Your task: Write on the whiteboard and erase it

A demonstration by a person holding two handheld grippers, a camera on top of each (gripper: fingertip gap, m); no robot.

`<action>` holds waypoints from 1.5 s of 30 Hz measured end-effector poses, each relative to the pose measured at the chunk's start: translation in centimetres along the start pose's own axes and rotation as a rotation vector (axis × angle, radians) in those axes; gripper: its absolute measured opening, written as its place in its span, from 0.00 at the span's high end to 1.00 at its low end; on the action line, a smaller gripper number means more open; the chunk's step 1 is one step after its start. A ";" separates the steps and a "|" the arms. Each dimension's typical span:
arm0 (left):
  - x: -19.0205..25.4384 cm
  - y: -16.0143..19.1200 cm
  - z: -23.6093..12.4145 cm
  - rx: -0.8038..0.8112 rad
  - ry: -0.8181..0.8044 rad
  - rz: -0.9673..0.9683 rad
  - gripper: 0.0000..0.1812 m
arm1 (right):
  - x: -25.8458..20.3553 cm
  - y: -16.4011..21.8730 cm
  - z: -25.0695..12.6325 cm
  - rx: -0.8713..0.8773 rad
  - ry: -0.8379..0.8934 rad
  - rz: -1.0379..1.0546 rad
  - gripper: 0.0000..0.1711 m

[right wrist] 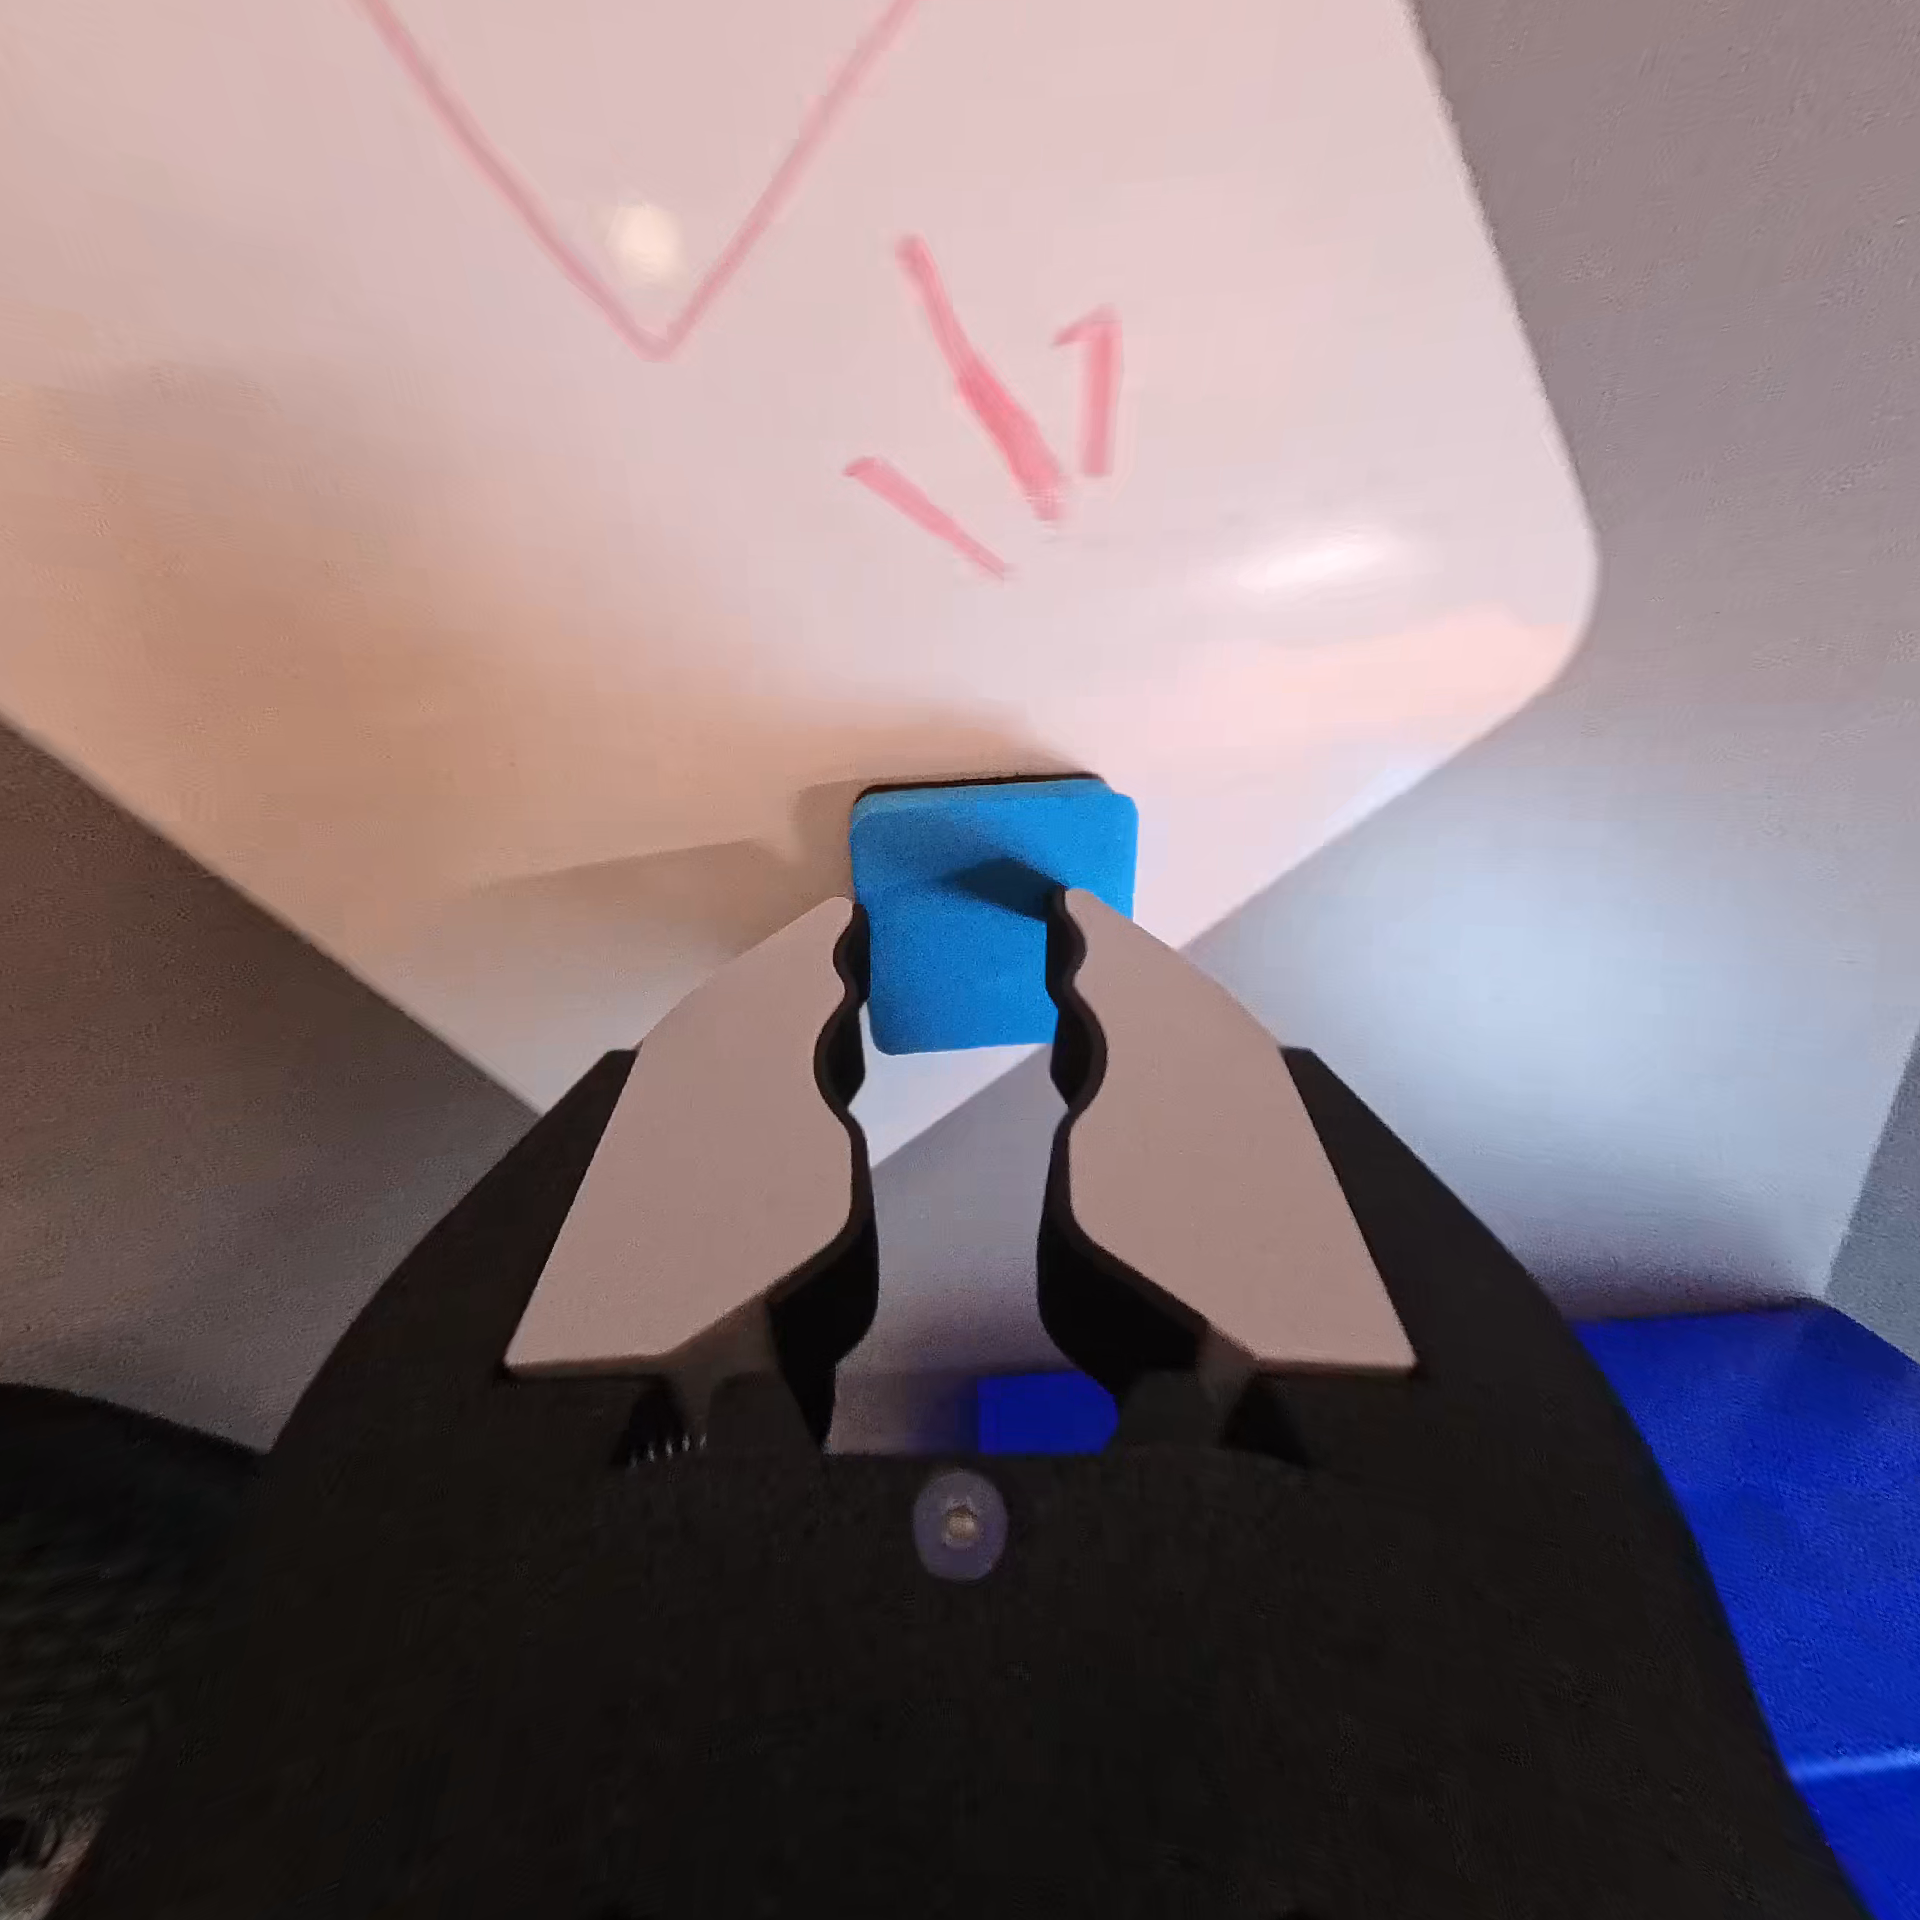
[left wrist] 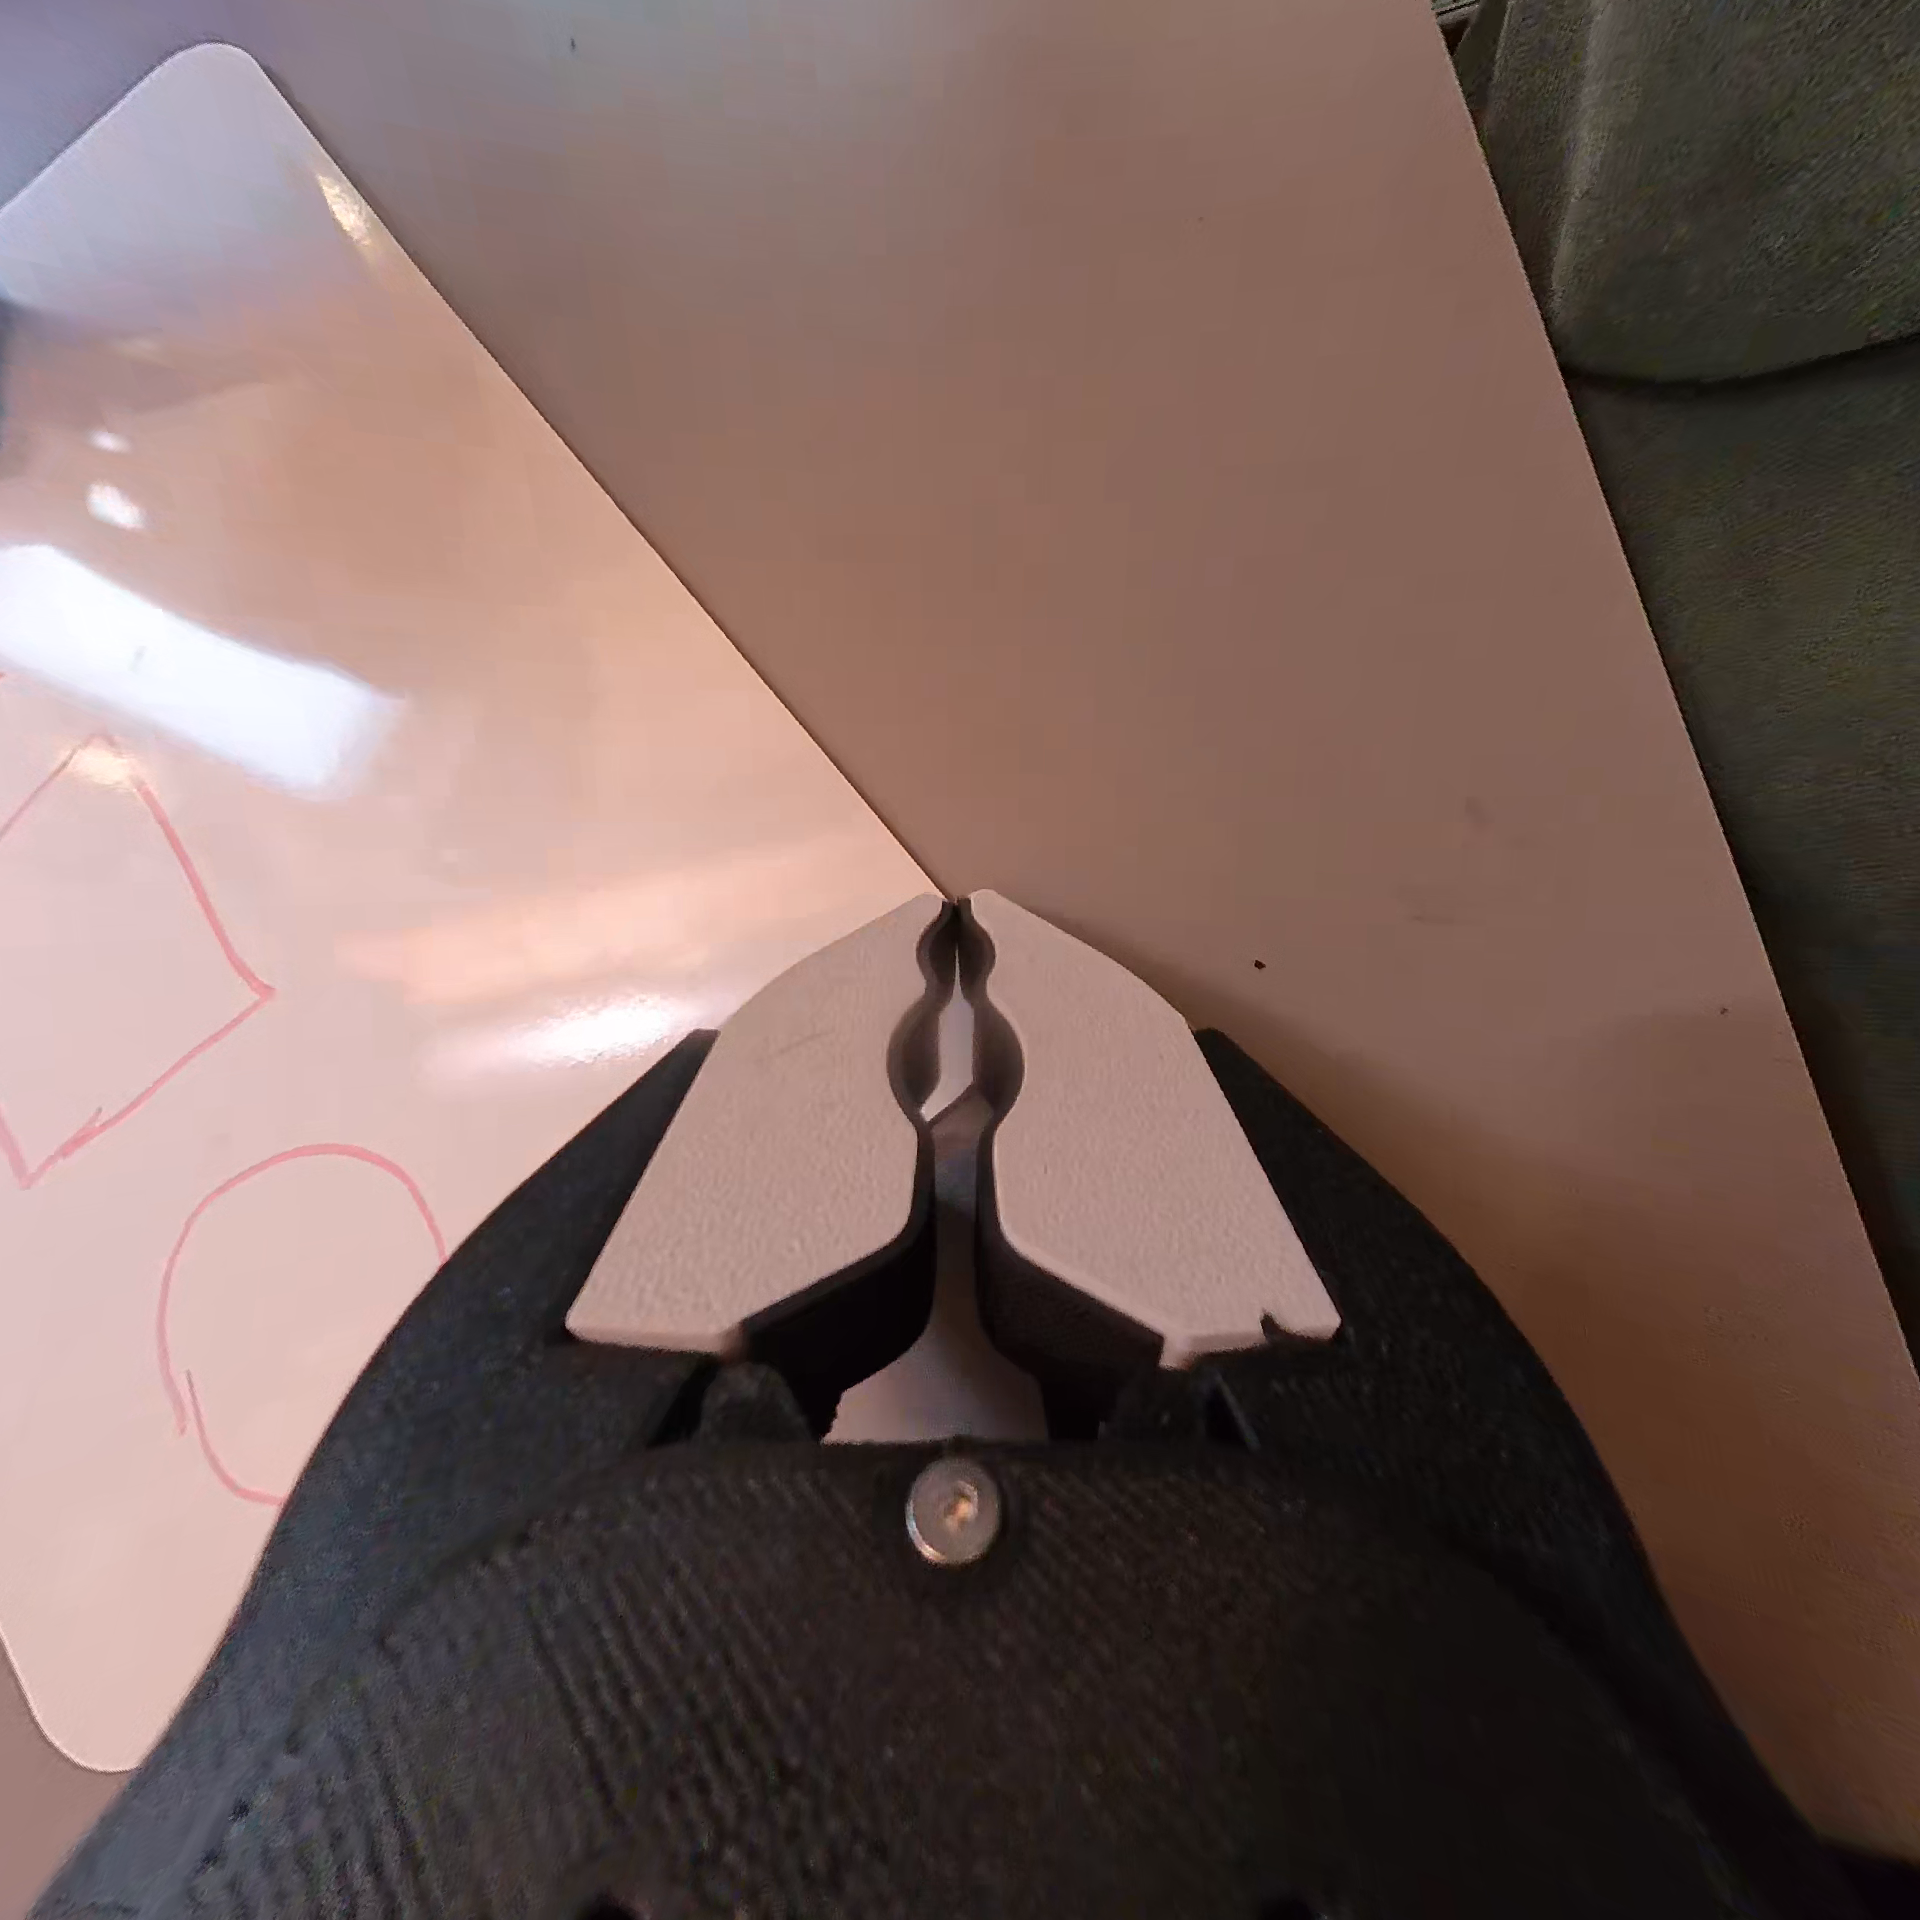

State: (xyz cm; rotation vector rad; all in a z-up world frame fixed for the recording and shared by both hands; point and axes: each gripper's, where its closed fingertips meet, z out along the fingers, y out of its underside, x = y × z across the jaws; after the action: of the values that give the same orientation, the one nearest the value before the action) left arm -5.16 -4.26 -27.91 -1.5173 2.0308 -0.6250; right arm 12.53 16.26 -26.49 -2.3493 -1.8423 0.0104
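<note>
Squarely between right fingers [right wrist: 1143,997]: eraser [right wrist: 977,935].

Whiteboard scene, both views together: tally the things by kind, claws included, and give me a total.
Whiteboard: 1
Blue eraser: 1
Claws: 2, left claw and right claw
Table: 1
Dark blue object: 1
Total: 6

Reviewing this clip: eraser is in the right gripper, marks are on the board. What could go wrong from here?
1. The right gripper pinches the blue eraser only at its near end, so pressing might tilt or slip it.
2. The whiteboard lies loose on the table; the left gripper is shut at its edge, seemingly not gripping it, so wiping may slide it.
</note>
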 end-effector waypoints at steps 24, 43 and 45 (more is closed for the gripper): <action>-0.2 0.1 0.0 -0.013 -0.031 0.028 1.00 | 6.0 -9.3 1.8 -0.091 0.090 -0.010 0.82; -0.1 0.2 -0.1 -0.001 -0.004 0.017 1.00 | -6.5 -15.2 1.4 -0.038 0.027 -0.340 0.83; -0.1 0.2 -0.1 -0.006 -0.012 0.016 1.00 | -1.8 -15.7 2.0 -0.033 0.034 -0.197 0.83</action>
State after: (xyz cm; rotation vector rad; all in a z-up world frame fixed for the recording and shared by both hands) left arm -5.31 -4.11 -27.94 -1.5029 2.0356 -0.6034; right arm -3.27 18.40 -26.59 -2.1636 -2.0633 -0.0828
